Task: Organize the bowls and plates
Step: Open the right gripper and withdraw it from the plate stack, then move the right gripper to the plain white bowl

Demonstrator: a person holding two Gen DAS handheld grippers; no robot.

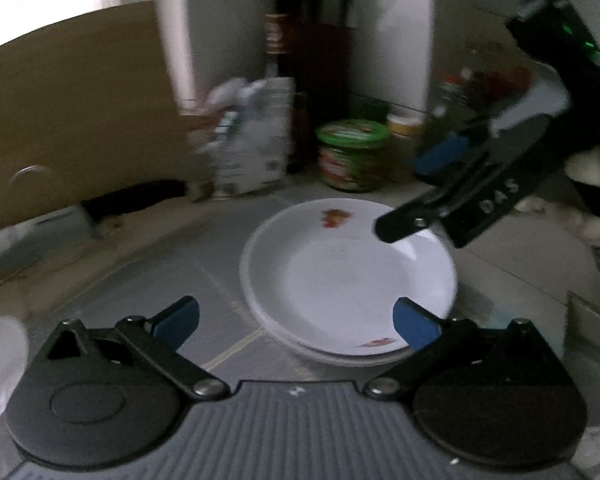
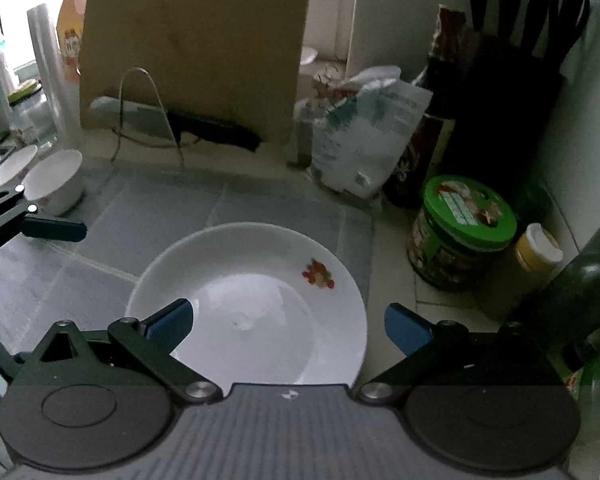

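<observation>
Plates (image 1: pixel 348 280), stacked white, lie on the grey mat (image 2: pixel 180 216), near the green-lidded jar (image 2: pixel 464 220). Left gripper (image 1: pixel 296 322) and right gripper (image 2: pixel 288 326) both gape wide, empty. Bowls (image 2: pixel 56 184) sit at the mat's far-left edge; approach one low, pinch its rim squarely.

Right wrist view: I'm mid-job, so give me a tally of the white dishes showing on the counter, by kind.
Plates: 1
Bowls: 2
Total: 3
</observation>
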